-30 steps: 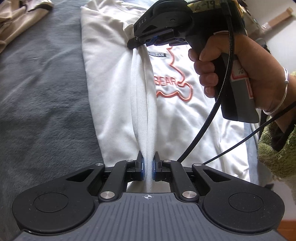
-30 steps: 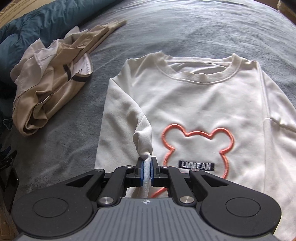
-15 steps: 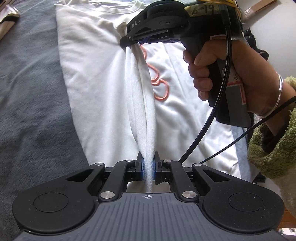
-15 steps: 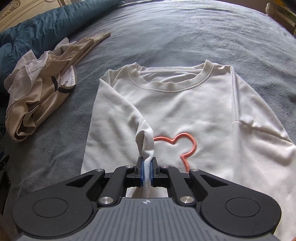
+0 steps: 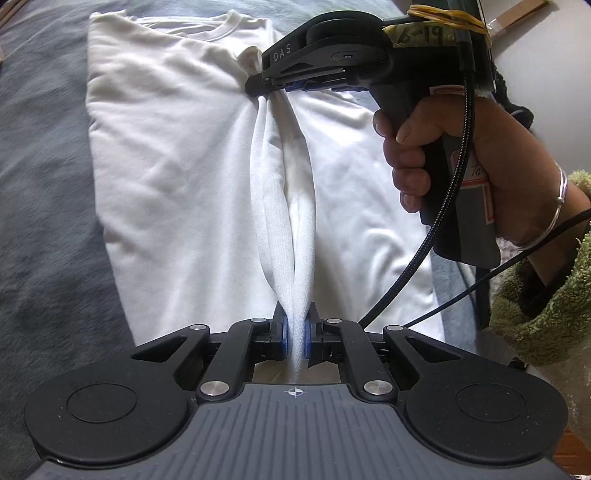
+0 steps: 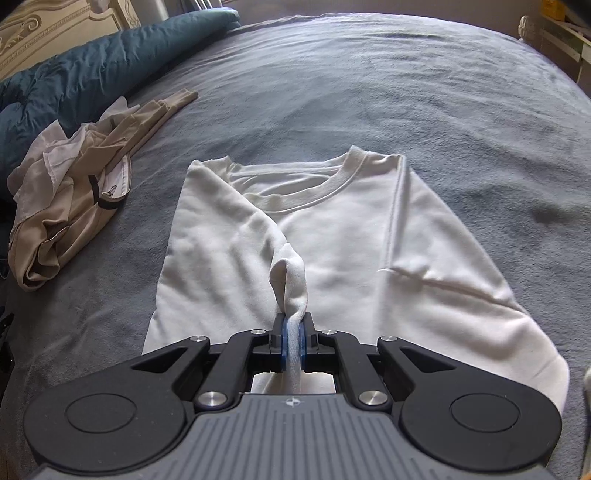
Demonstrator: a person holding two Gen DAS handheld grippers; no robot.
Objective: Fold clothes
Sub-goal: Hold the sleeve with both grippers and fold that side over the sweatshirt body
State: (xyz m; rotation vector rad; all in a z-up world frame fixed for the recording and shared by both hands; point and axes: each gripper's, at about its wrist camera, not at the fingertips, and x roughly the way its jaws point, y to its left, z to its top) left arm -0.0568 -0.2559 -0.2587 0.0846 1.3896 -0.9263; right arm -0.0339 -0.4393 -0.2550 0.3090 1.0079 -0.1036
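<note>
A white sweatshirt point(image 6: 369, 240) lies flat on the grey bed cover point(image 6: 369, 92), neck away from me. Its left side is folded over the front, and no printed bear shows. My left gripper point(image 5: 294, 334) is shut on the lower end of the folded edge. In the left wrist view the white sweatshirt point(image 5: 166, 147) has this edge stretched as a taut ridge up to my right gripper point(image 5: 271, 88), held by a hand. My right gripper point(image 6: 292, 341) is shut on the upper end of that fold, which bunches just above the pads.
A crumpled beige garment point(image 6: 74, 192) lies on the bed to the left of the sweatshirt. A teal duvet point(image 6: 92, 70) is heaped at the back left by a carved headboard point(image 6: 55, 29). The person's green fleece sleeve point(image 5: 546, 295) shows at right.
Both grippers carried the pinched edge sideways across the sweatshirt. The fold now covers the orange bear print, which showed fully a second ago and partly half a second ago.
</note>
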